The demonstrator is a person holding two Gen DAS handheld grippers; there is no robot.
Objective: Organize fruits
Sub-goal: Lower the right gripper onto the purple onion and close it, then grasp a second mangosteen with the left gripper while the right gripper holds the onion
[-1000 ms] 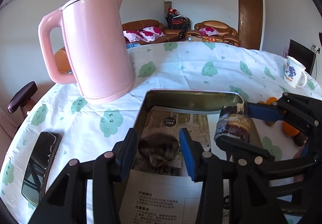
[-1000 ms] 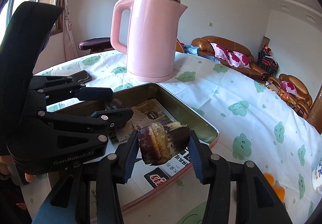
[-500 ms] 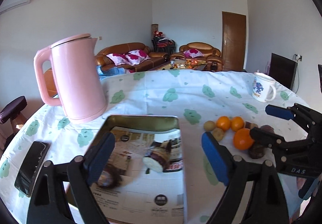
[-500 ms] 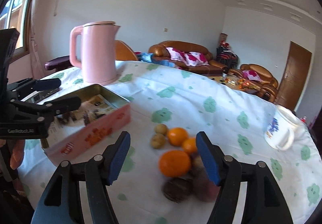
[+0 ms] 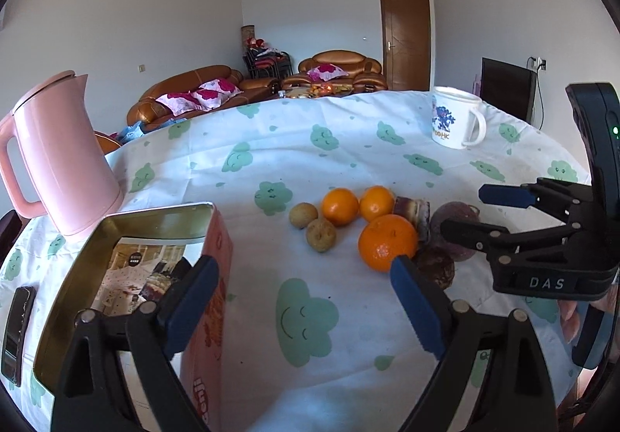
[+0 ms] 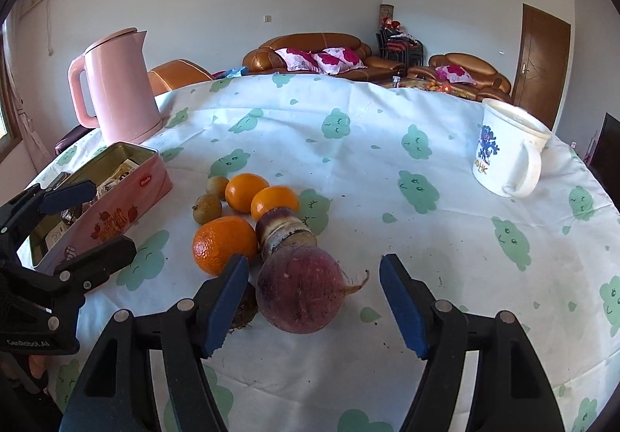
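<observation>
The left gripper is released; its jaws have just been opening and stand wide apart above bare tablecloth, nothing between them. The right gripper is also released; its jaws have just been opening. The round purple-red root lies between its blue pads, but neither pad presses on it.

The fruits lie in one cluster near the middle of the table. The large orange lies just left of the root. Beyond it are two smaller oranges, side by side, and two small brown fruits on the cluster's left edge. A striped purple-and-cream piece touches the root's far side. A dark, rough lump lies beside the large orange, partly hidden by the left pad in the right wrist view.

The open pink tin, paper-lined, stands toward the table's left edge, with dark items inside. The pink kettle stands behind it. The white mug stands near the right edge. A phone lies at the left edge, beside the tin.
</observation>
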